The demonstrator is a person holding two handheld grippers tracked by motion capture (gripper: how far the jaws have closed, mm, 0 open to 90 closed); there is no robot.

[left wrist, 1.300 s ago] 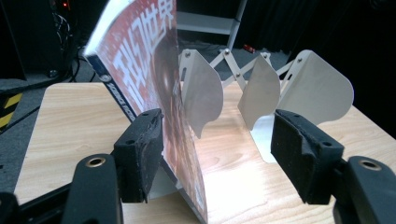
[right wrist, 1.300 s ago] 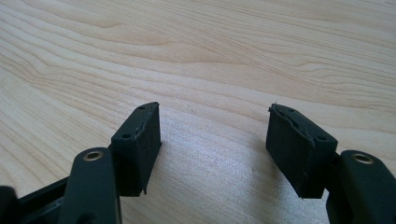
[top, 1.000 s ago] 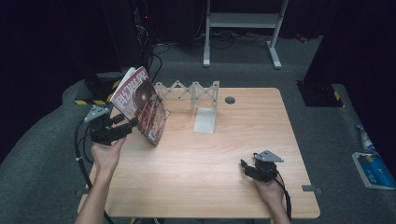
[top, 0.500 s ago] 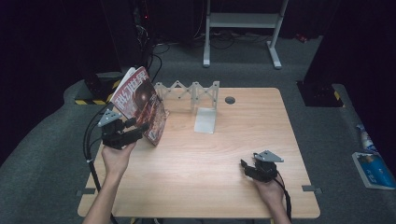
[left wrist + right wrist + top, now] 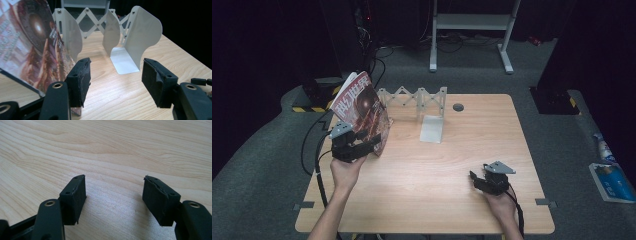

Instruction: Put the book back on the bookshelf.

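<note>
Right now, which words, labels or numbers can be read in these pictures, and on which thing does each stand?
"科幻世界": large white characters down the cover of the magazine, as best they can be read in the high view.
Small print on the same cover in the left gripper view: too blurred to read.
Blue packet on the floor at right: print too small to read.

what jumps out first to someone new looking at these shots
The red magazine stands tilted at the table's left rear, leaning against the left end of the white accordion book rack. The left gripper sits just in front of it, jaws apart and nothing between them. The right gripper rests open near the front right.
</note>
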